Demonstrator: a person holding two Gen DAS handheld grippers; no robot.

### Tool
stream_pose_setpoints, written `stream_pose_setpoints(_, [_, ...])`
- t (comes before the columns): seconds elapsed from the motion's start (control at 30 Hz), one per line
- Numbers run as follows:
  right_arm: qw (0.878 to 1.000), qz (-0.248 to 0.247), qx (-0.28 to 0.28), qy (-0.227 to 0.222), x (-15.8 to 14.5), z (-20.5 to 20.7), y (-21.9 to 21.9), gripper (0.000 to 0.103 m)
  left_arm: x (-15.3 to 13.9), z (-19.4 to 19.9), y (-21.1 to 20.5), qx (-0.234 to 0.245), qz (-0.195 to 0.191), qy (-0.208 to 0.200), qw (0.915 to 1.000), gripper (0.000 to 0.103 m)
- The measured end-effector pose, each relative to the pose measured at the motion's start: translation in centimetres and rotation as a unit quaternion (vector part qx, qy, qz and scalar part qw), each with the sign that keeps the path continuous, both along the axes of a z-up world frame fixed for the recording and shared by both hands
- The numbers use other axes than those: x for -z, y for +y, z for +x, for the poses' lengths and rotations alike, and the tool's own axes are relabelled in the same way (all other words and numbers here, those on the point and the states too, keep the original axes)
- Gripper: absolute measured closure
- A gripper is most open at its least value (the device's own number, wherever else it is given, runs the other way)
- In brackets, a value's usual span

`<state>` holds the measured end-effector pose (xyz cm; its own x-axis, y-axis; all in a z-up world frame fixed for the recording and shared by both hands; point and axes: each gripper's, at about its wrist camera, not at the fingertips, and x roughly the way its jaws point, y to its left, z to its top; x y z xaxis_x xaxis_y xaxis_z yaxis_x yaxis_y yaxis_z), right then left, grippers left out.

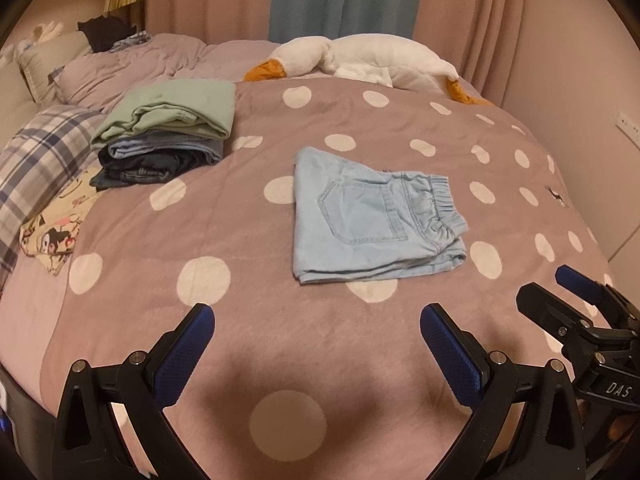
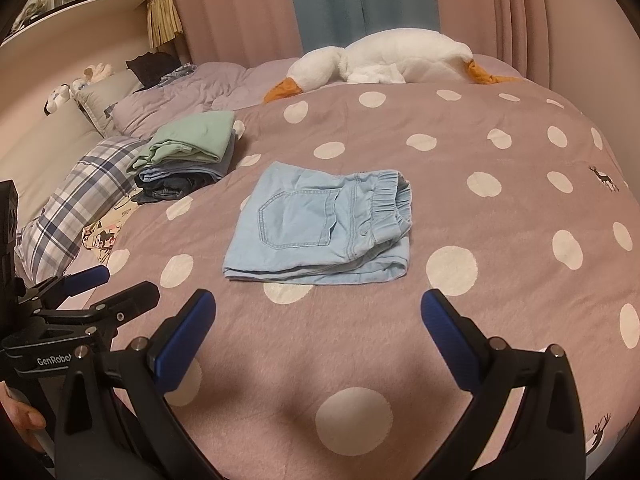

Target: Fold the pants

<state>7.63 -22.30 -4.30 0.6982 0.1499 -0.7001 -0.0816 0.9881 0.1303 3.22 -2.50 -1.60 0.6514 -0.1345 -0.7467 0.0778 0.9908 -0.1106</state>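
Light blue denim pants lie folded into a small rectangle on the pink polka-dot blanket, back pocket up, elastic waistband to the right. They also show in the right wrist view. My left gripper is open and empty, hovering above the blanket in front of the pants. My right gripper is open and empty, also in front of the pants. Each gripper shows in the other's view: the right one at the right edge, the left one at the left edge.
A stack of folded clothes with a green piece on top sits at the back left. A plaid pillow and a cartoon-print cloth lie at the left. A white plush goose lies along the far edge by the curtains.
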Motion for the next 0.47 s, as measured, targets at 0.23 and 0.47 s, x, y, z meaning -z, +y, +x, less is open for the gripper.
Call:
stream_pose_setpoints(0.23, [1.000, 0.000, 0.000, 0.001, 0.11, -0.03, 0.06, 0.000, 0.08, 0.04, 0.00, 0.000, 0.003, 0.002, 1.0000, 0.001])
stream_pose_setpoints(0.47, [1.000, 0.002, 0.001, 0.000, 0.35, -0.26, 0.23, 0.000, 0.01, -0.01, -0.03, 0.002, 0.006, 0.001, 1.0000, 0.001])
